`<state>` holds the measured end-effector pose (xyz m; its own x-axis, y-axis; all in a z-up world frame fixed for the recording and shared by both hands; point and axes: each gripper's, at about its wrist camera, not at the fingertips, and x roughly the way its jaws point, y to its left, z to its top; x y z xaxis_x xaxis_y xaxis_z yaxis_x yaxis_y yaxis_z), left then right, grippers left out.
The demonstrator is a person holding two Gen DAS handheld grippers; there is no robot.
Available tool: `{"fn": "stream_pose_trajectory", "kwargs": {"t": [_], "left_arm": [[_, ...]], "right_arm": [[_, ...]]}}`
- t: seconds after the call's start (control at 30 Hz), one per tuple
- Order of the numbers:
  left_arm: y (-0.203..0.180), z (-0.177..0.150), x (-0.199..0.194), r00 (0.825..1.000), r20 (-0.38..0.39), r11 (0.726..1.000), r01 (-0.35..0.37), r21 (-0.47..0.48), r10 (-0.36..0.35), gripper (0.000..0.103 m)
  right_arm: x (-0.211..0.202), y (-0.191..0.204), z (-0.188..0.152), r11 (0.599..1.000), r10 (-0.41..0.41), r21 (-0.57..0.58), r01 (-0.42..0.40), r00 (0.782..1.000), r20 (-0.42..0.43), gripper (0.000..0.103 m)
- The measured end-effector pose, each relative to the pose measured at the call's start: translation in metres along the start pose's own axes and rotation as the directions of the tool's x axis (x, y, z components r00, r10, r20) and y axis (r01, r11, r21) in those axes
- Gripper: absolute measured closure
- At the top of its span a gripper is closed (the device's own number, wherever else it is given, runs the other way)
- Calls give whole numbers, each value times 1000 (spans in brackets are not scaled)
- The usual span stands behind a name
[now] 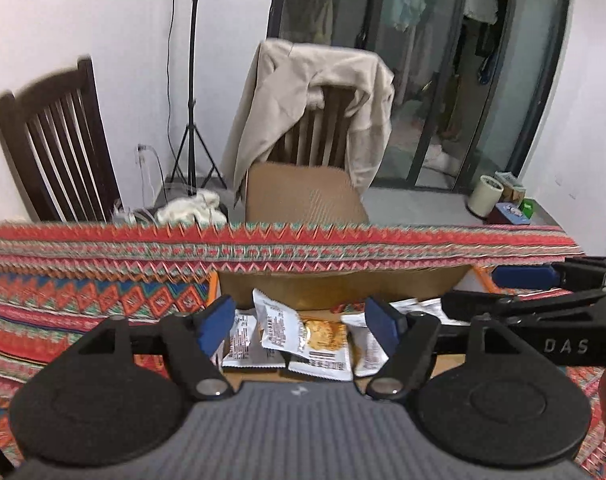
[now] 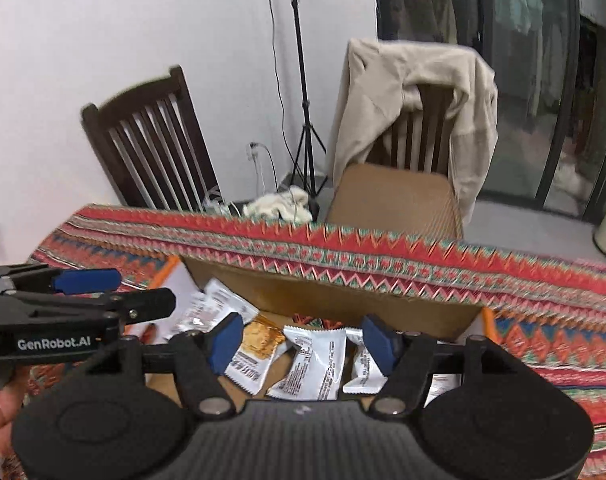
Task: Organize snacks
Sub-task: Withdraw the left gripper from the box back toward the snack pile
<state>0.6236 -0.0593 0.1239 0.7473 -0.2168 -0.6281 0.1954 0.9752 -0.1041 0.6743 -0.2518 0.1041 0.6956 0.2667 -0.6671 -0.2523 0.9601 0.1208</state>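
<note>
Left wrist view, white and gold snack packets [image 1: 303, 332] heaped in cardboard box [image 1: 343, 284], both hand-held grippers spread, empty.

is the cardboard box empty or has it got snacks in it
Not empty: several snack packets lie loose on the floor of the open cardboard box.

A desk [image 1: 103, 280] with a bright red zigzag cloth fills the lower half of the frame. A brown cardboard box [image 1: 343, 284] sits on it, in the middle.

The left gripper [image 1: 299, 322] and right gripper [image 2: 301, 338] are held side by side, angled downward, jaws parted and empty.
</note>
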Motion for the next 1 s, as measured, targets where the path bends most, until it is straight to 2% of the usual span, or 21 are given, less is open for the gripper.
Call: {"fn": "stream_pose_trajectory", "kwargs": {"t": [0.2, 0.37, 0.43, 0.53, 0.67, 0.87, 1.0], "left_arm": [[-23, 4, -119, 995, 98, 999, -2, 53, -4, 16], [-48, -22, -231, 973, 233, 994, -25, 102, 1, 1], [-56, -43, -275, 960, 280, 993, -35, 112, 2, 0], [-63, -81, -330, 943, 334, 994, -28, 105, -9, 0], [-67, -144, -390, 925, 380, 995, -35, 89, -2, 0], [-74, -241, -447, 913, 408, 995, -48, 93, 6, 0], [-77, -302, -463, 905, 424, 994, -68, 80, 27, 0]], "right_arm": [[-105, 16, -1, 999, -5, -49, 9, 995, 97, 31], [-204, 29, -20, 995, -4, -96, 21, 984, 178, 19], [-246, 36, -36, 992, 2, -125, 26, 977, 214, 16], [-303, 44, -69, 987, 23, -160, 19, 965, 261, 6], [-370, 53, -125, 978, 55, -209, 11, 951, 305, 5], [-449, 63, -220, 967, 101, -253, -5, 923, 371, 0], [-477, 70, -291, 959, 101, -284, 19, 910, 402, 0]]}}
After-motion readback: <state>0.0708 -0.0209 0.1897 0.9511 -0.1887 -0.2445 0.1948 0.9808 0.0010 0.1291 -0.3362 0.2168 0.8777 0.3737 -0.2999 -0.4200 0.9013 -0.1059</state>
